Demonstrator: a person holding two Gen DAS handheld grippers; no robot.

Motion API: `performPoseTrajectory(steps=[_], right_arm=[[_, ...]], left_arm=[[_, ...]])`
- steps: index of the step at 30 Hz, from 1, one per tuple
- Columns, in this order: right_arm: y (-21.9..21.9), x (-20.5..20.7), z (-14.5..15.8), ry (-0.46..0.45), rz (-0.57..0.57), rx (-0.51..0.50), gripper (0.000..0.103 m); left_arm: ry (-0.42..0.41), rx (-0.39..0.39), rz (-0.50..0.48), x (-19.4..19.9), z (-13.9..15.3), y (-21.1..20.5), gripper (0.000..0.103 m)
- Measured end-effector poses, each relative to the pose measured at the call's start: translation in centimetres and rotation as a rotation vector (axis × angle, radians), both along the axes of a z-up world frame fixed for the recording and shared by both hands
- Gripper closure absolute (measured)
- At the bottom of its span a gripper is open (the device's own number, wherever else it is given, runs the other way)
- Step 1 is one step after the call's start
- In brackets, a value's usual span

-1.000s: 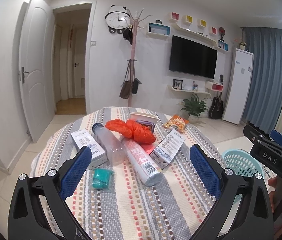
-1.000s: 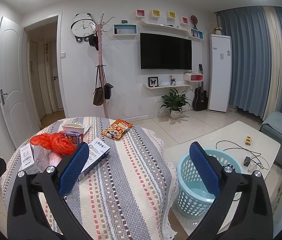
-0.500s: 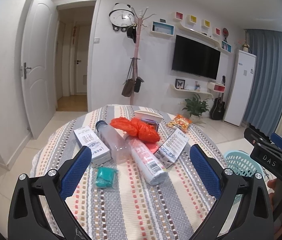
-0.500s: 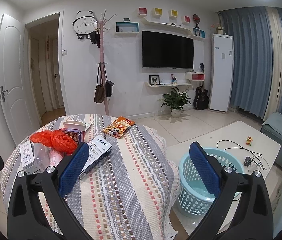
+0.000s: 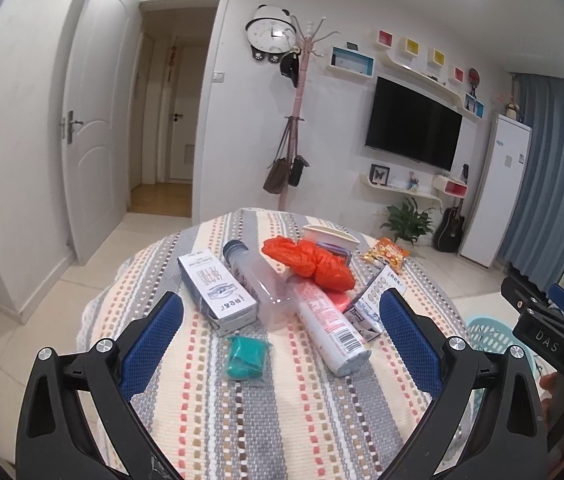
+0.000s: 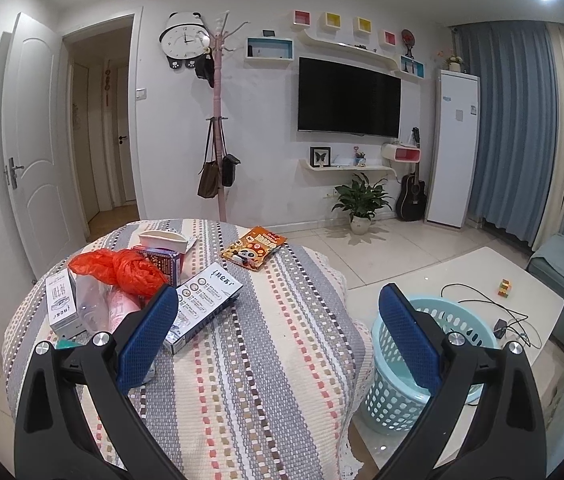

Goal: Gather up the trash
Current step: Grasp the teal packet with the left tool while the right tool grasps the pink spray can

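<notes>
Left gripper (image 5: 280, 332) wide open, empty, over table trash, right gripper (image 6: 278, 332) likewise, prob. touching nothing

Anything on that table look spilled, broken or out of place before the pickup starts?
Nothing spilled or broken. The clear bottle and the white tube lie on their sides in a pile with the orange bag on the striped tablecloth; that is the trash. The basket stands upright and looks empty.
</notes>
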State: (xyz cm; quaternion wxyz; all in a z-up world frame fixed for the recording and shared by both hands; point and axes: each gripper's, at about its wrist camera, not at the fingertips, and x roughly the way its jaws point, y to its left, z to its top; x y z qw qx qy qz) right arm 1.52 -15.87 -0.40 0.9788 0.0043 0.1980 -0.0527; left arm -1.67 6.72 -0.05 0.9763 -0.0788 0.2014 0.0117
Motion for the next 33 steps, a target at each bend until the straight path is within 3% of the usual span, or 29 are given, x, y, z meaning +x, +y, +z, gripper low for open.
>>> performPoseTrajectory(steps=[13,20,24,27,33], right_arm=[[0.5,0.3,-0.2,0.009,0.005,-0.014,0.009],[0.6,2.0,-1.6,0.078,0.046,0.020,0.038],[1.3,3.1,-2.9,0.124,0.079,0.036,0.042],[1.8,3.7,-3.5,0.146,0.105,0.052,0.042],[3.9,5.0,-4.4,0.192,0.205,0.088,0.042]], left_arm=[[-0.002,-0.002,0.013,-0.3,-0.1,1.5,0.008],[0.028,-0.131,0.021,0.5,-1.3,7.5,0.008],[0.095,-0.150,0.004,1.9,-2.9,8.2,0.008],[0.160,-0.176,-0.039,3.6,-4.6,8.1,0.015],[0.286,-0.151,-0.124,7.0,-7.9,6.4,0.024]])
